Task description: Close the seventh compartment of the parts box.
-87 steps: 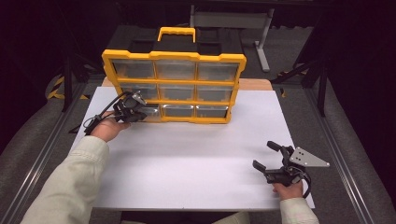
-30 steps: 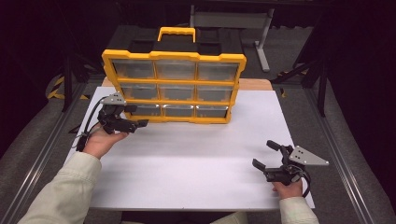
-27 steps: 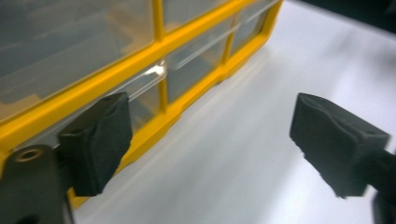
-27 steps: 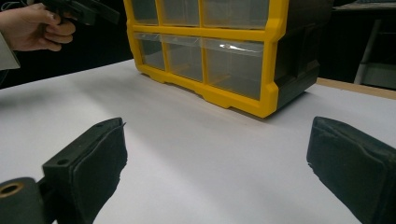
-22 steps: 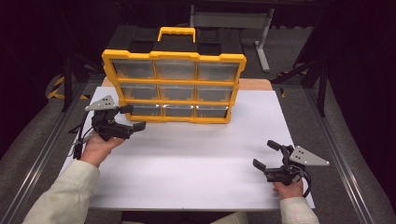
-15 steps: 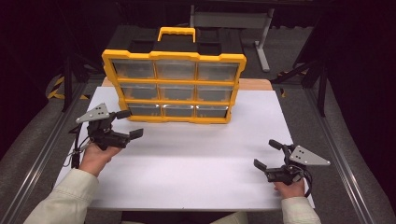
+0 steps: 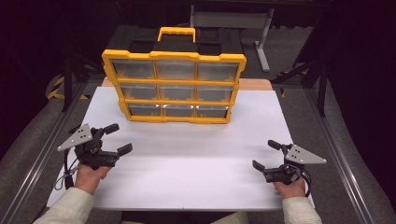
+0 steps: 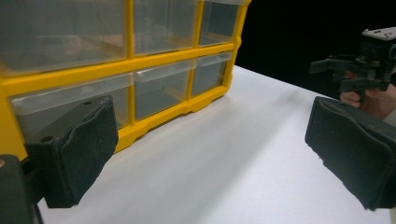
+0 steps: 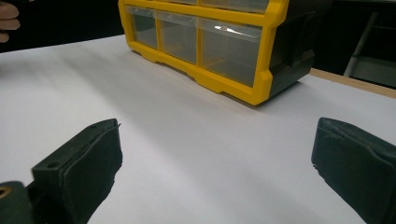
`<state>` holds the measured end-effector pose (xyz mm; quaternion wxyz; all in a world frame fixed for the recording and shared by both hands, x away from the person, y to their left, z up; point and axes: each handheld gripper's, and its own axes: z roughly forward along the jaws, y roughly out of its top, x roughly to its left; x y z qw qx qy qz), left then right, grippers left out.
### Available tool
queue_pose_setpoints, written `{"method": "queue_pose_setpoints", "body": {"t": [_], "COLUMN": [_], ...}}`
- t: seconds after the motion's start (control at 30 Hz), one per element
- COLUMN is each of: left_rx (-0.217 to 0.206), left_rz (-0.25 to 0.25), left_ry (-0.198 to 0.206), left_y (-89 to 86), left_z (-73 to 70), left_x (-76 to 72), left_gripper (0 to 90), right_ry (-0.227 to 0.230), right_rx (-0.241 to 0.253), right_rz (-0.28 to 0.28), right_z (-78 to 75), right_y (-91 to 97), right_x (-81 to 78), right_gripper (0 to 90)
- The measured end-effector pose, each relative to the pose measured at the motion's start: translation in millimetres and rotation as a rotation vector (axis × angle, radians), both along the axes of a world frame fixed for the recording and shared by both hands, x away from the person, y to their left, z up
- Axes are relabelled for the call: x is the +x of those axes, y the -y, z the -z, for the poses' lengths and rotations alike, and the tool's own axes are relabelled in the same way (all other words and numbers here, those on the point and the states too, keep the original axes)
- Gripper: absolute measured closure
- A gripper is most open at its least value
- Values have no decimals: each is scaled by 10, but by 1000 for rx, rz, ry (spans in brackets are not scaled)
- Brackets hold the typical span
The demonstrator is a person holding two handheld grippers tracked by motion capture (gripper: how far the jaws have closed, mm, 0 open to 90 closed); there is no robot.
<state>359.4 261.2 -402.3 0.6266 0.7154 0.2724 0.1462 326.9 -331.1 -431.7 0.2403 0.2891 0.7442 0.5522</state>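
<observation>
High view: our left gripper (image 7: pixel 114 138) and right gripper (image 7: pixel 266 155) sit spread, empty, well clear of the yellow-framed plastic organizer with nine clear drawers (image 7: pixel 173 86) at the white table's (image 7: pixel 196 158) far edge.

Left gripper view: jaws have just been opening, nothing between them; the bottom-left drawer (image 8: pixel 70 105) looks shut. Risk: a careless reach shoves the cabinet.

Right gripper view: jaws wide; the drawers sit flush.

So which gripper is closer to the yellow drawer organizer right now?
Left. The left gripper sits just in front of the yellow drawer organizer's lower left corner, apart from it. The right gripper rests farther off, near the table's front right corner.
</observation>
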Motion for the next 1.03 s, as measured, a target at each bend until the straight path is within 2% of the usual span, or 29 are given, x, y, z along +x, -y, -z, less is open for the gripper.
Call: {"method": "queue_pose_setpoints", "body": {"t": [0.1, 0.13, 0.23, 0.33, 0.5, 0.7, 0.83, 1.03], "left_rx": [14, 14, -5, -19, -35, 13, 11, -14], "left_rz": [-30, -30, -56, -58, -50, -58, -61, -59], "left_ry": [23, 23, 31, 21, 39, 36, 21, 29], "left_y": [-86, -86, -165, -222, -262, -247, -253, -279], "left_z": [132, 132, 239, 292, 363, 470, 491, 485], "left_x": [-103, -103, -173, -197, -250, -243, -236, -241], "left_gripper": [31, 31, 32, 32, 32, 34, 33, 33], "right_ry": [-1, -1, -5, -6, -12, -33, -28, -25], "right_rx": [-6, -6, -10, -7, -9, -6, -8, -7], "right_rz": [-1, -1, 2, -3, -9, -6, -6, -4], "right_z": [-1, -1, 5, 12, 49, 93, 93, 84], "right_y": [-2, -2, -10, -19, -40, -32, -36, -35], "right_x": [-2, -2, -2, 0, 7, 33, 33, 27], "right_gripper": [23, 23, 22, 23, 23, 23, 23, 23]}}
